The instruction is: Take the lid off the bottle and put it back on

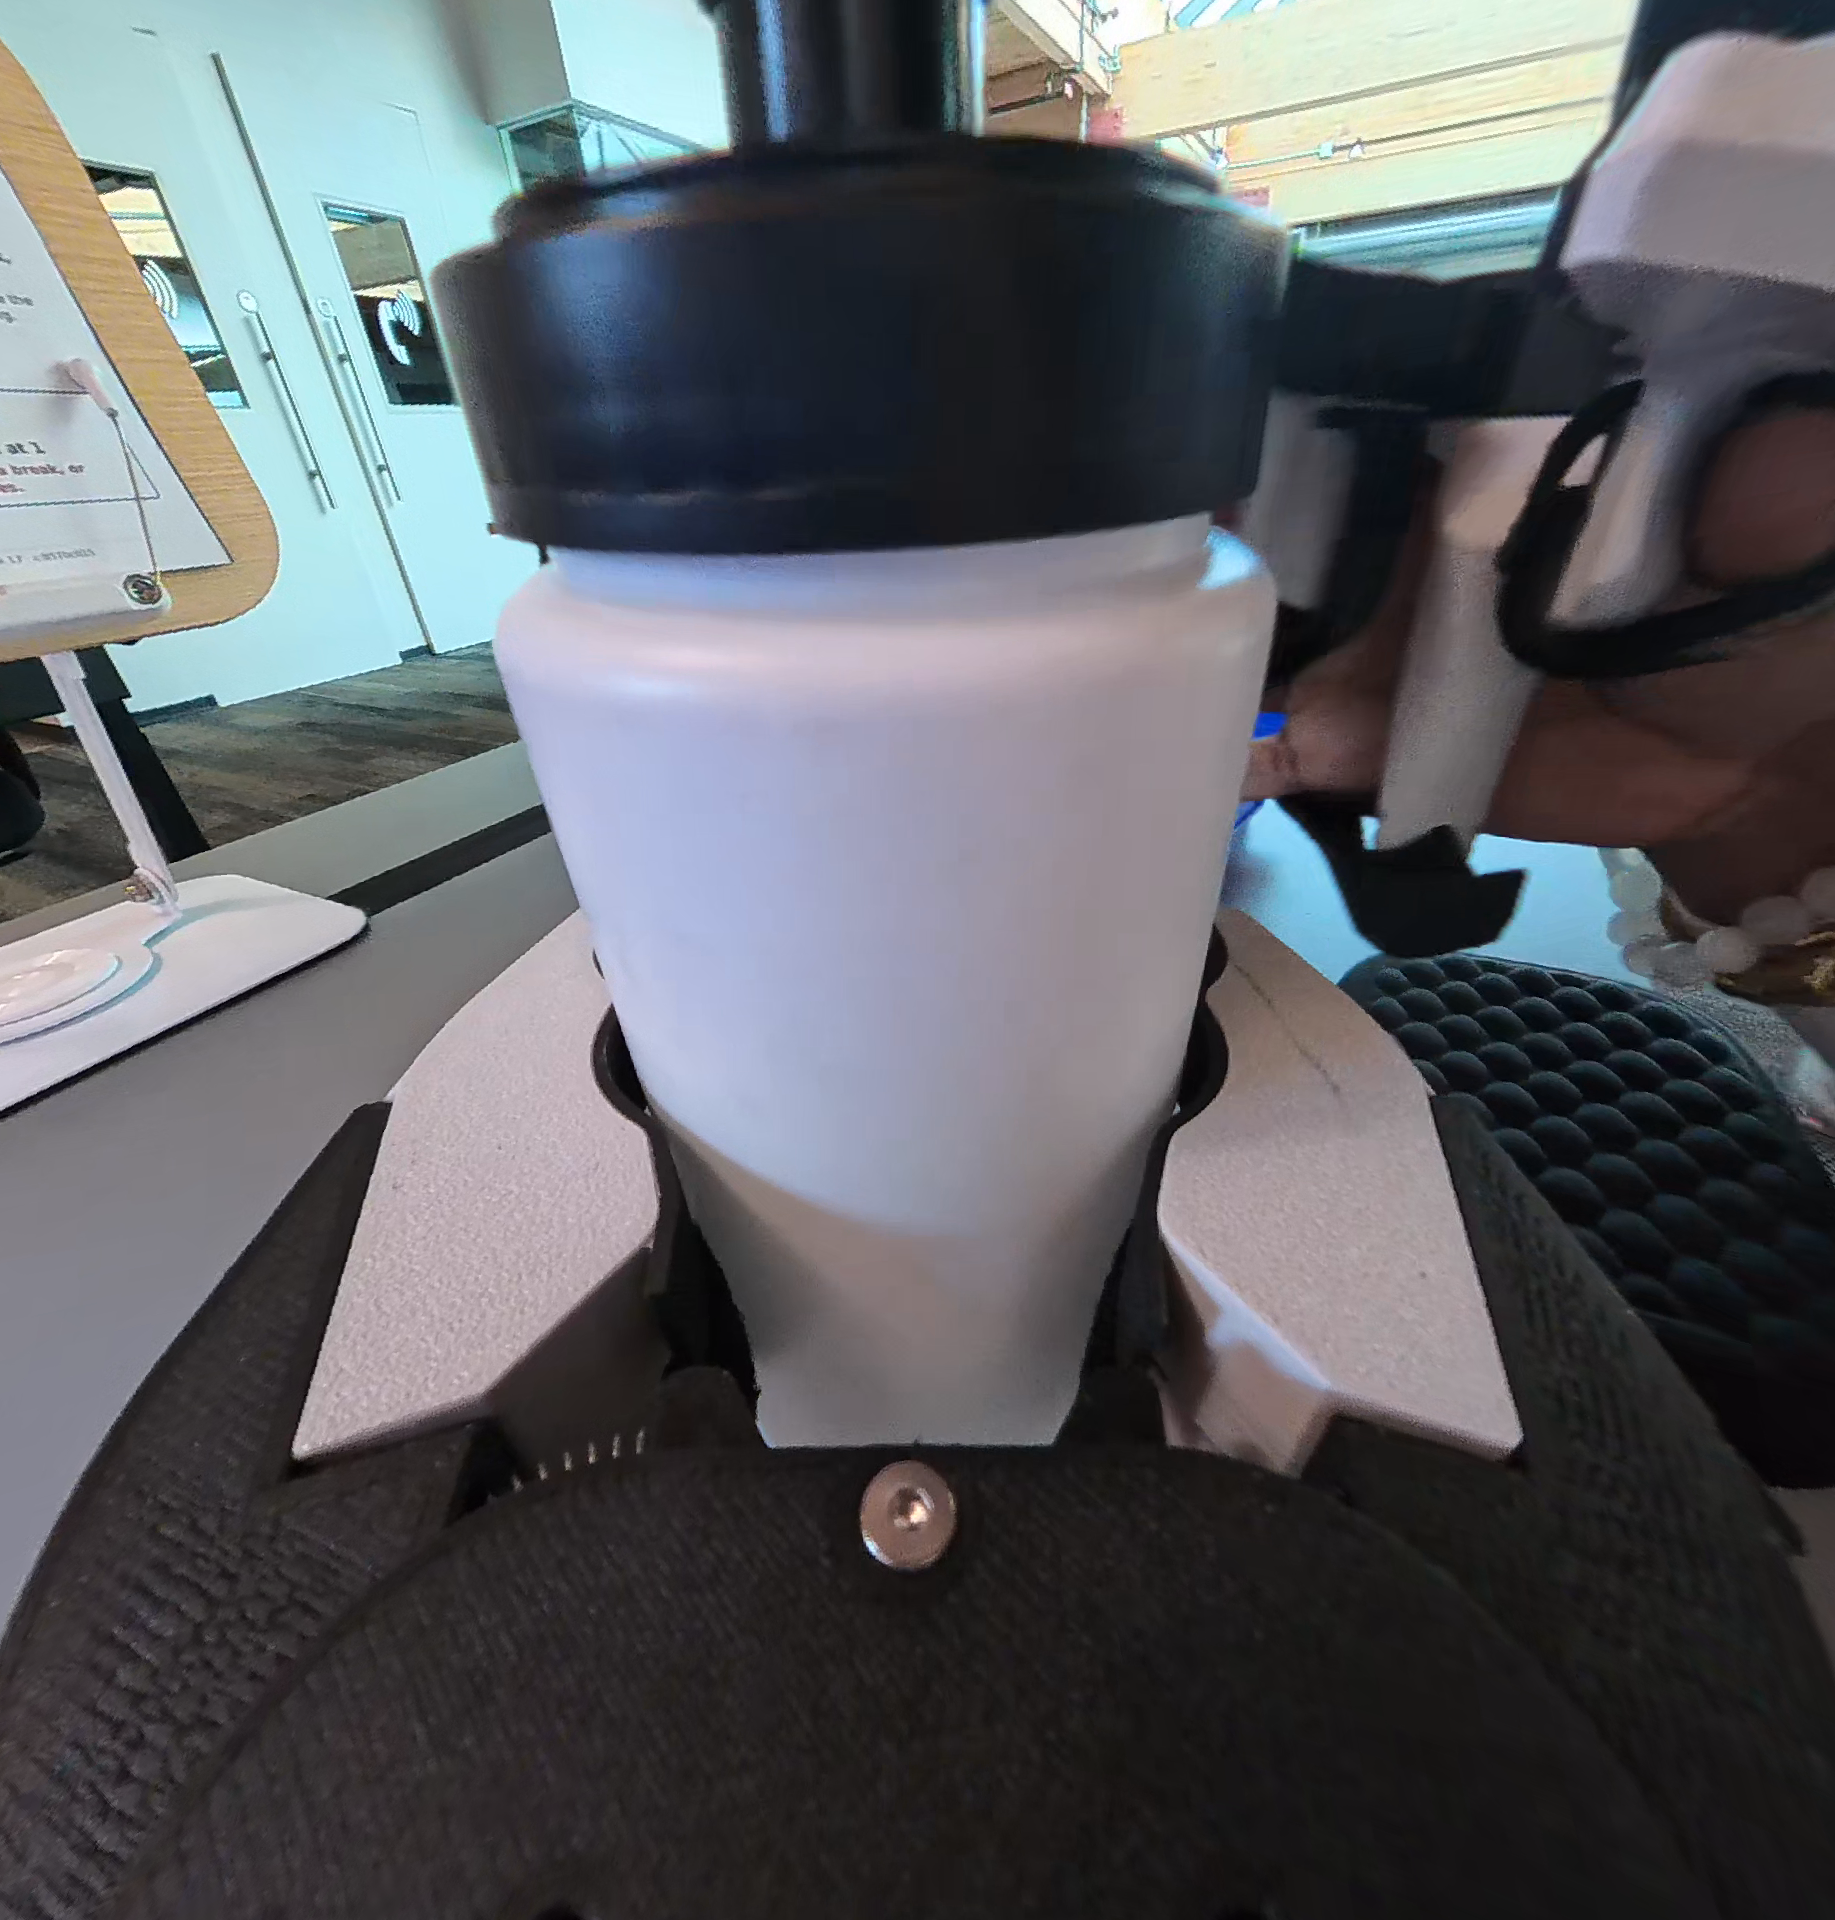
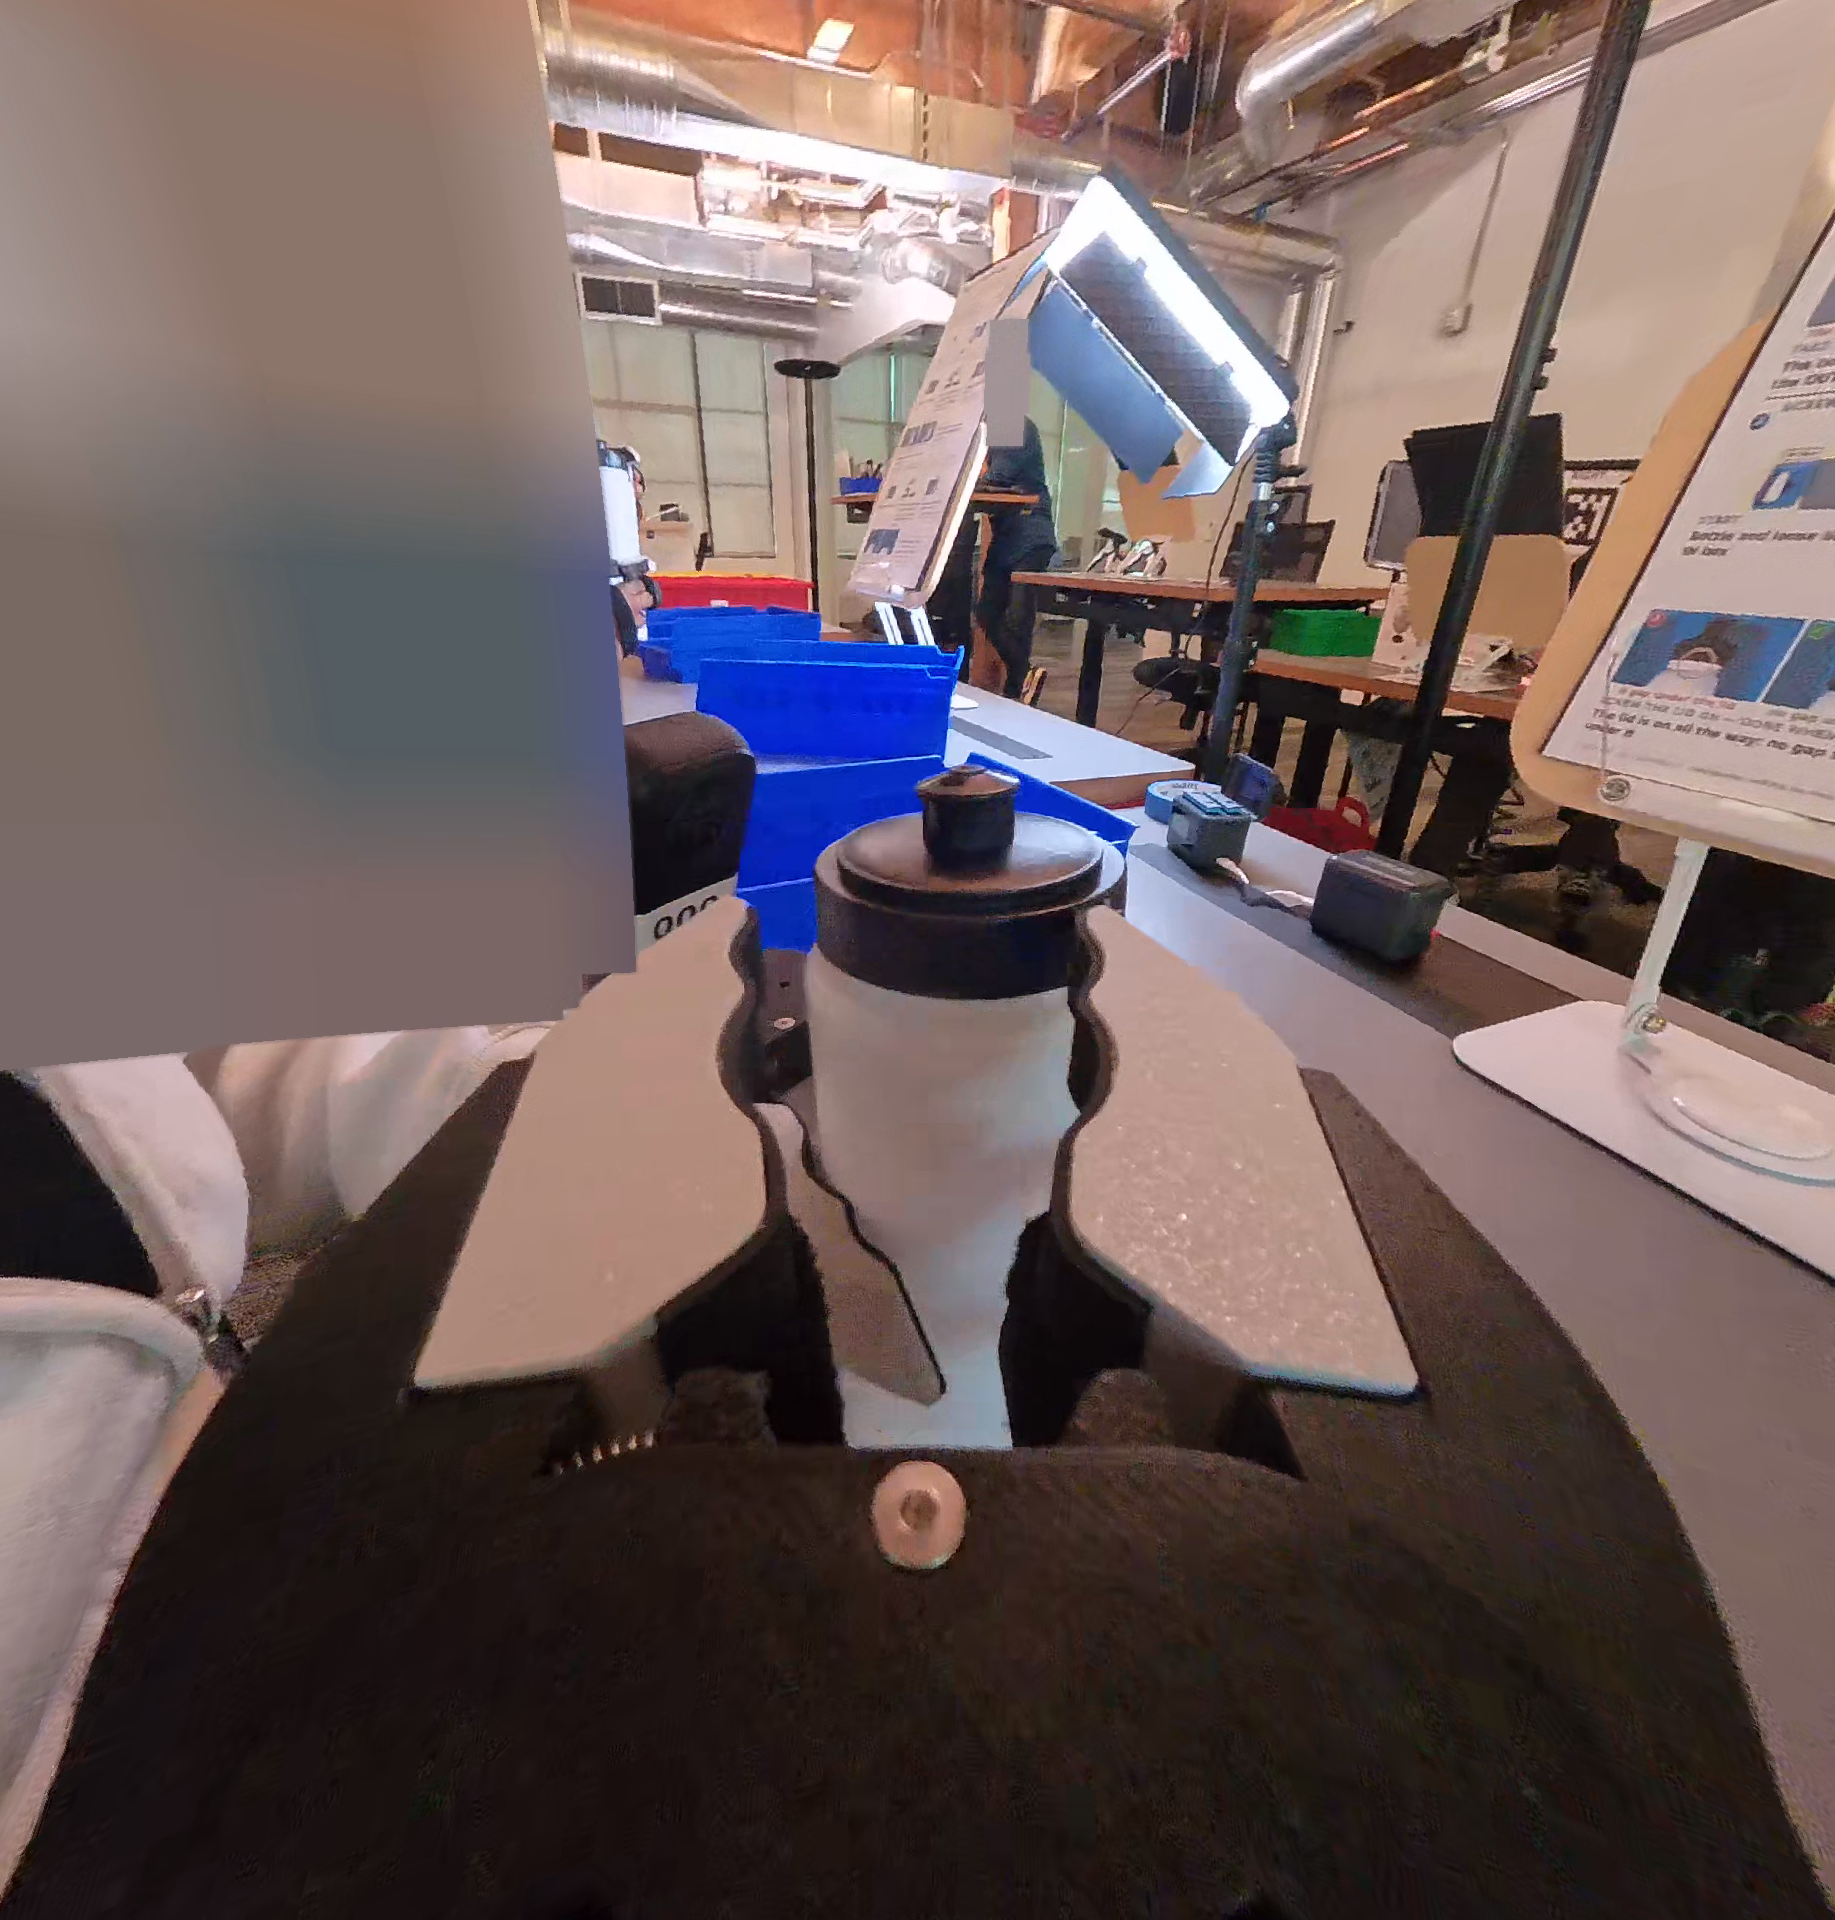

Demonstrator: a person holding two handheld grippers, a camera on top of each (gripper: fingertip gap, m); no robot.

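So the white bottle (image 1: 892, 883) is upright, black lid (image 1: 861, 364) on it, and it's the centre of everything here. The left gripper (image 1: 908, 1070) has its fingers (image 1: 497, 1174) pinching the bottle's lower body from both sides. In the right wrist view the right gripper (image 2: 918, 1039) has its fingers (image 2: 1204, 1174) spread around the bottle, tips up beside the lid's edge; can't tell if they actually touch it. Small black knob (image 2: 967, 816) sits on top of the lid. Behind the bottle are blue bins (image 2: 830, 696), and to its right on the grey counter (image 2: 1515, 1195) there's a sign stand (image 2: 1671, 1101).
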